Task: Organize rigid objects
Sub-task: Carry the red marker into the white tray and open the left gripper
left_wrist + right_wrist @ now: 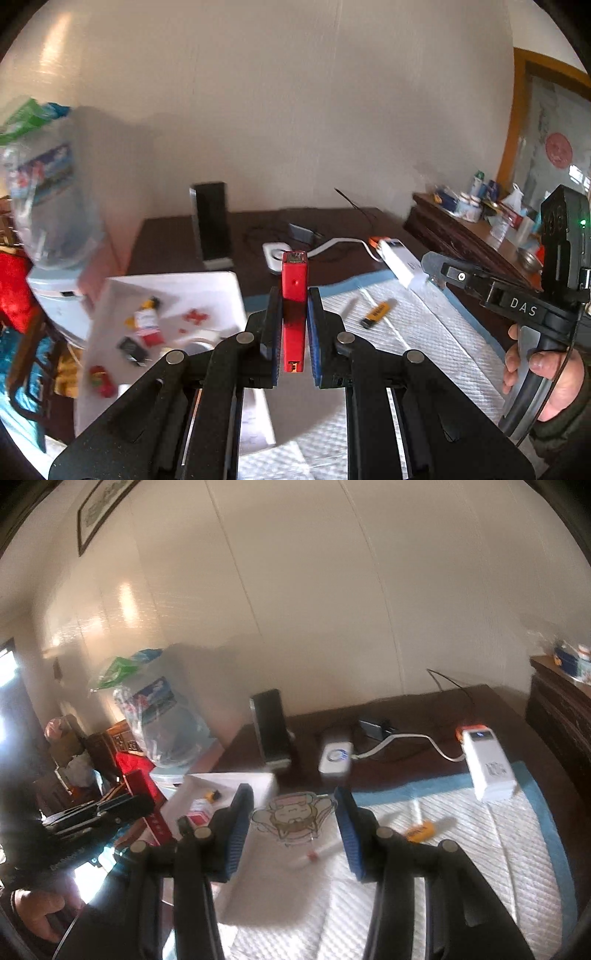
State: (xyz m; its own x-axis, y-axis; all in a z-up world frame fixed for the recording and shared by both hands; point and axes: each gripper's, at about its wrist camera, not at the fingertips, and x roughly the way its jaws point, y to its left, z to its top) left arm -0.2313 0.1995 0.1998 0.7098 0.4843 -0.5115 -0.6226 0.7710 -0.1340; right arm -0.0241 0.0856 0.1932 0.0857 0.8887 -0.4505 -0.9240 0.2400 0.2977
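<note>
My left gripper (294,295) is shut on a red rectangular box (294,295) and holds it above the white quilted mat (406,332), just right of the white tray (177,291). The tray holds several small items, among them a red-and-white figure (147,321). The same red box (147,805) shows at the left of the right wrist view. My right gripper (293,812) is open and empty above the mat (480,849), over a flat cartoon-figure cutout (293,814). A yellow-and-black lighter (376,314) lies on the mat; it also shows in the right wrist view (419,830).
A white power bank (487,771), a white round-faced charger (334,758) with cable, and a black upright device (271,731) sit at the back of the dark table. A water dispenser bottle (48,206) stands left. A cluttered sideboard (480,229) is right.
</note>
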